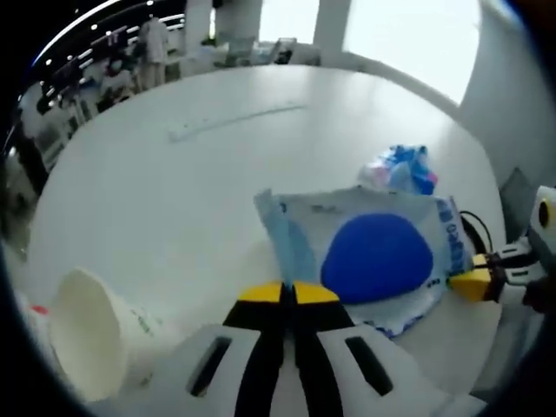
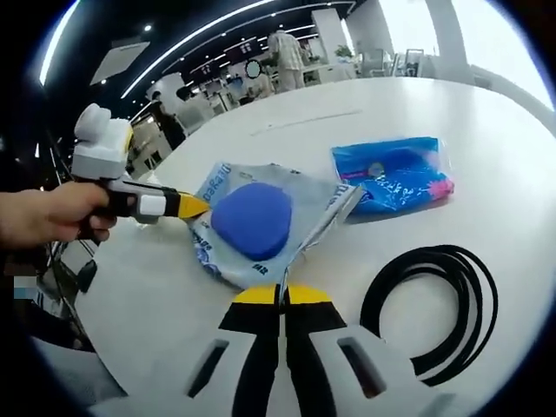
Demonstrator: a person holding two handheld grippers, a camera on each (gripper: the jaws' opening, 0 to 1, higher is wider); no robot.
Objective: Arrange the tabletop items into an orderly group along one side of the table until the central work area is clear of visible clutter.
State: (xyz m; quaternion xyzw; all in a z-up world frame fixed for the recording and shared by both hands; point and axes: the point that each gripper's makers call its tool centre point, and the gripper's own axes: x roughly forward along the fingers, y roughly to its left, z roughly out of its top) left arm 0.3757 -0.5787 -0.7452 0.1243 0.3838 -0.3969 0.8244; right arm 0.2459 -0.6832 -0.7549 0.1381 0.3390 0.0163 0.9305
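Two bags (image 2: pixel 261 221) (image 2: pixel 395 174), one cable (image 2: pixel 430 308), one cup (image 1: pixel 87 343).

Paper cup (image 1: pixel 82 343) cut by the left gripper view's edge — pouch (image 1: pixel 382 261) lettering blurred

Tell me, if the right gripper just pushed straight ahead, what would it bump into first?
Probably the pouch with the blue pad: the right gripper points at its near edge and looks to be touching it already, though depth is unclear.

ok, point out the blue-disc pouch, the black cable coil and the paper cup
blue-disc pouch (image 2: pixel 254 220), right gripper view, on the blue disc.
black cable coil (image 2: pixel 473 326), right gripper view, on the right side of the loop.
paper cup (image 1: pixel 87 334), left gripper view, on its inner wall.
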